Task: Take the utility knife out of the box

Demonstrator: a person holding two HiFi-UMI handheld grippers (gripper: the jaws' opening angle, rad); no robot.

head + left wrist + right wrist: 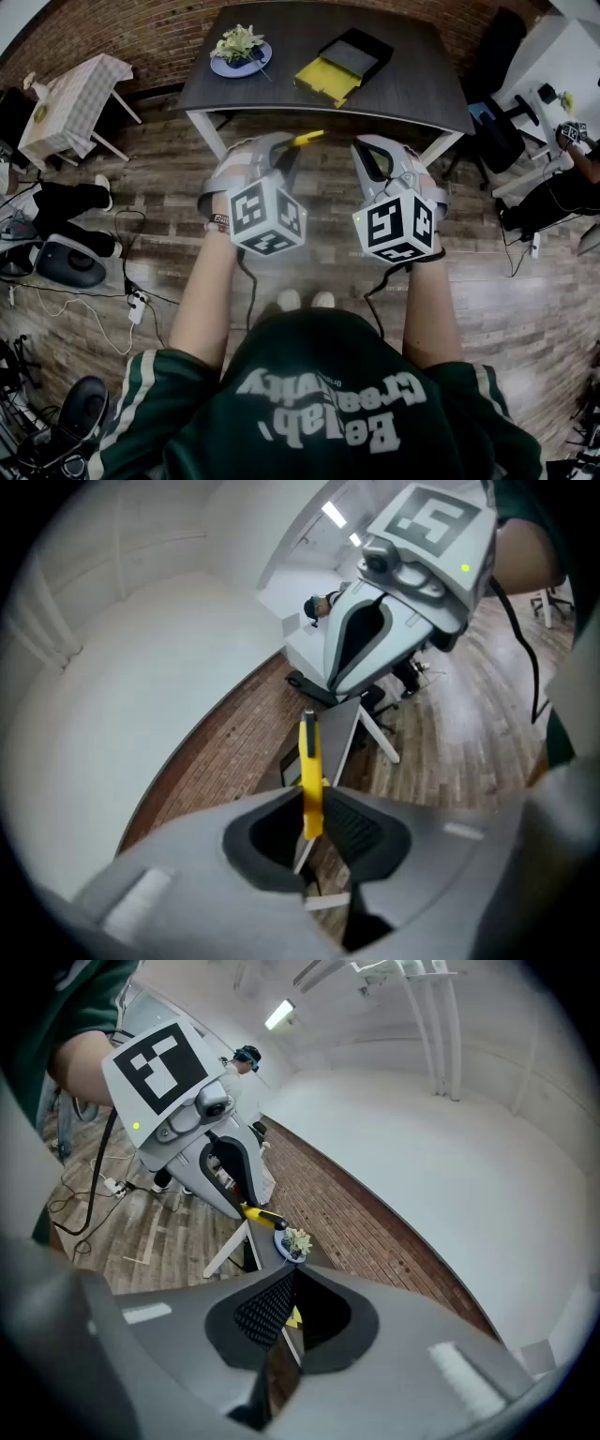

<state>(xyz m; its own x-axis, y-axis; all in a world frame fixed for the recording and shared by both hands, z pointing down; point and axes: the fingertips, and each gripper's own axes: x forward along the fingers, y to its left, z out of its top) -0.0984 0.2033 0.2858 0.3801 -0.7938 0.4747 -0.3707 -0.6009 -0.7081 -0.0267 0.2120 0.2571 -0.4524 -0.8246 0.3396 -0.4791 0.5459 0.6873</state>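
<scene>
Head view first: the person stands back from the dark surface point(412, 80) at the top of the frame, both arms held up over the wood floor. The open box point(343, 62), black with a yellow part, sits at the top centre, near a plate with a plant point(241, 51) to its left. The utility knife point(307, 138) isn't in it. It sticks out of the left tool point(287, 152) just above centre, well apart from the box. So I'd call the takeout basically done, and what's left is carrying it cleanly.

Left gripper view: the yellow knife point(310, 771) stands upright at centre frame, pinched narrow between the jaws near its lower end, so most of its length pokes out past them. That's a shortish hold on a long, slim thing. I'd keep the squeeze steady and avoid quick wrist flicks, since it could pivot in the pads. The right tool point(371, 155) hangs close by at upper right, so the knife's far end should stay pointed away from it.

Right gripper view: its jaws meet at the tip at centre frame with nothing between them, and only the surface shows behind. If the knife needs steadying, this one is free to help. Otherwise I'd keep it clear.
</scene>
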